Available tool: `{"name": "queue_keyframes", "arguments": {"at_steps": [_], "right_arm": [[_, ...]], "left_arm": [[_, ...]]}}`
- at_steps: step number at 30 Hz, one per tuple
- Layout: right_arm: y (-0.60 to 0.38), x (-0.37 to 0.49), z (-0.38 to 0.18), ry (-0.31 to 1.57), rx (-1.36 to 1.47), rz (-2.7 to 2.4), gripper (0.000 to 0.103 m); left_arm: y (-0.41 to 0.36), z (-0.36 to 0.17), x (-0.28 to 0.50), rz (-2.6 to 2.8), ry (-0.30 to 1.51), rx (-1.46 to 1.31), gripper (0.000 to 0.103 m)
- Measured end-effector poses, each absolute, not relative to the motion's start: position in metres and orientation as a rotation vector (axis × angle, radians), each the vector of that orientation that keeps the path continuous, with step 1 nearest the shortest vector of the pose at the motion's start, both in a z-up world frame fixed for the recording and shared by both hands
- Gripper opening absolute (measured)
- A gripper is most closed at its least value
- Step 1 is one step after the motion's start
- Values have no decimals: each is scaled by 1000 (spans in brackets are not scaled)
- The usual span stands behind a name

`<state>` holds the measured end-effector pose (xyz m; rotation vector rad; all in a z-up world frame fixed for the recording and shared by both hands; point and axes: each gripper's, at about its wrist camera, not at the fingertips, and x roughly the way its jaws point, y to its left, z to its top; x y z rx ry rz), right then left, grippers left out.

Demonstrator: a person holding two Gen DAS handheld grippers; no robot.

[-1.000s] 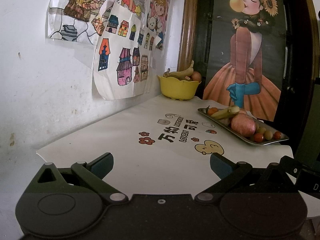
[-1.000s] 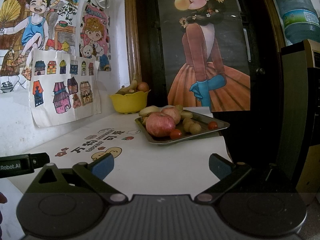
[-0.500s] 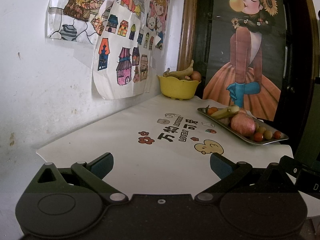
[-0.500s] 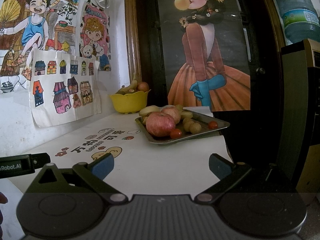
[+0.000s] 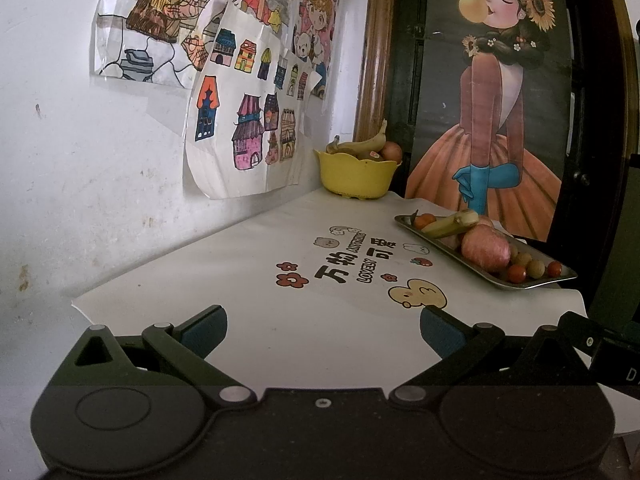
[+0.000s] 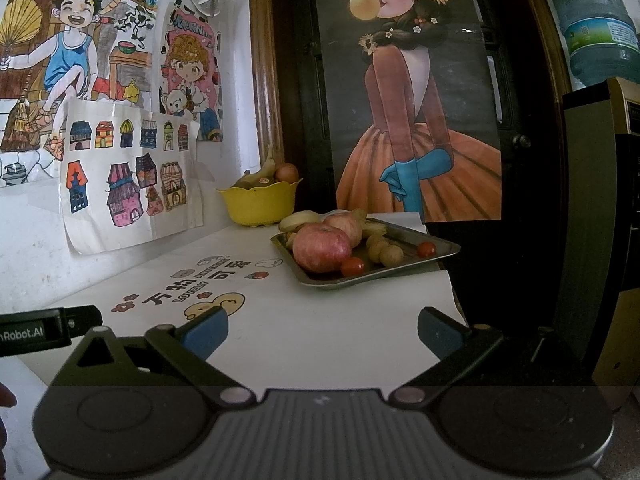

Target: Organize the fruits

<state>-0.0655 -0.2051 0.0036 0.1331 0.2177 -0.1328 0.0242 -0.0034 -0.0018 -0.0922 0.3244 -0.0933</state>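
Note:
A metal tray (image 6: 404, 268) at the table's far right holds a big red apple (image 6: 321, 247), a second apple (image 6: 345, 225), a banana (image 6: 298, 219), cherry tomatoes (image 6: 352, 266) and small tan round fruits (image 6: 391, 255). The same tray (image 5: 448, 248) with the apple (image 5: 485, 249) and banana (image 5: 450, 224) shows in the left wrist view. A yellow bowl (image 5: 354, 178) against the back wall holds bananas and a round fruit; it is also in the right wrist view as the bowl (image 6: 259, 205). My left gripper (image 5: 322, 330) and right gripper (image 6: 322, 330) both stand open and empty near the table's front.
A white cloth (image 5: 256, 264) with printed cartoons covers the table. Drawings hang on the white wall (image 5: 80, 168) at left. A dark door with a poster (image 6: 416, 128) stands behind the tray. A cabinet with a water bottle (image 6: 592, 20) is at right.

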Motion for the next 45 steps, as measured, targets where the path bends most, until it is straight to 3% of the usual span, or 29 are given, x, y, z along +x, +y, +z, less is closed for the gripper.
{"name": "queue_keyframes", "arguments": {"at_steps": [45], "right_arm": [[-203,-66,1,230,135,-131,103]], "left_arm": [[-11,1,16,-102,296,-56,102]]}}
